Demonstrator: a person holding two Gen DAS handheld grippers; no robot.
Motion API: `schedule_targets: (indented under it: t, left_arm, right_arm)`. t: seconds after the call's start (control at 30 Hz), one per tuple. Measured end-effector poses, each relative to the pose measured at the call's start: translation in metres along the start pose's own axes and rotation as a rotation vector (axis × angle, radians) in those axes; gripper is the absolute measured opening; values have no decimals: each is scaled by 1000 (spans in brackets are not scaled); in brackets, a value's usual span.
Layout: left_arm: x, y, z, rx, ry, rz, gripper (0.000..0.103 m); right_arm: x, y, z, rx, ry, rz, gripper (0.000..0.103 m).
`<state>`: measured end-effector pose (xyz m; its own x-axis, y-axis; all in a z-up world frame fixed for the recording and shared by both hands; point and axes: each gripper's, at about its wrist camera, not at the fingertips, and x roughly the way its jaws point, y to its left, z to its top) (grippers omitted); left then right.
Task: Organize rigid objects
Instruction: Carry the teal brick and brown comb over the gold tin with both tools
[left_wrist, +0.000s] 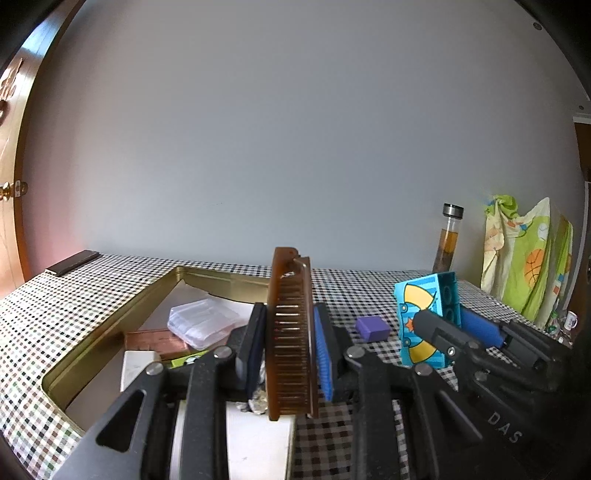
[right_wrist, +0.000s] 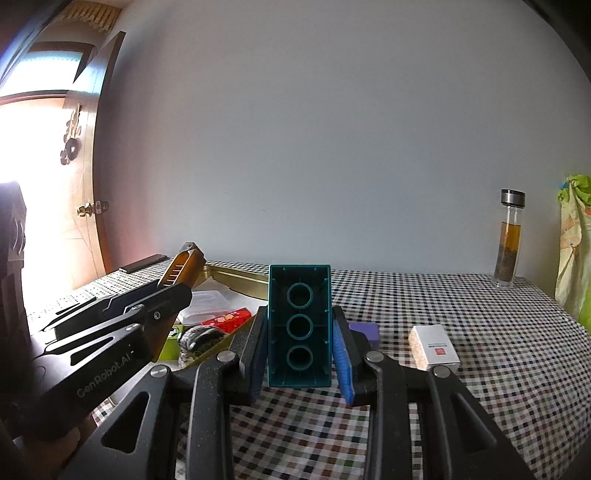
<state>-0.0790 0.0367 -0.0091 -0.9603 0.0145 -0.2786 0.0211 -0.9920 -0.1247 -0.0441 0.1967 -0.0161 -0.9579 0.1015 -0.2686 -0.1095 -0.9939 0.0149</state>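
My left gripper (left_wrist: 290, 332) is shut on a brown translucent comb (left_wrist: 290, 332), held upright above the near edge of a gold tin tray (left_wrist: 110, 325). The comb also shows in the right wrist view (right_wrist: 184, 267), over the tray (right_wrist: 240, 275). My right gripper (right_wrist: 300, 336) is shut on a teal toy brick (right_wrist: 299, 325), hollow underside toward the camera, held above the checked tablecloth. In the left wrist view the brick (left_wrist: 424, 317) shows a yellow and blue printed face, right of the comb.
The tray holds a clear plastic case (left_wrist: 203, 323), a red box (right_wrist: 227, 319) and other small items. A purple block (left_wrist: 372, 328) and a white box (right_wrist: 436, 347) lie on the cloth. A glass bottle (right_wrist: 509, 240) and a green bag (left_wrist: 524, 254) stand at the back right.
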Motion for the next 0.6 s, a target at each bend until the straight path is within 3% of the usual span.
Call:
schedule_targets:
  t: [0.6]
  left_arm:
    - [-3, 22, 1, -23, 6, 39, 24]
  right_arm:
    - [6, 17, 0, -18, 0, 46, 34]
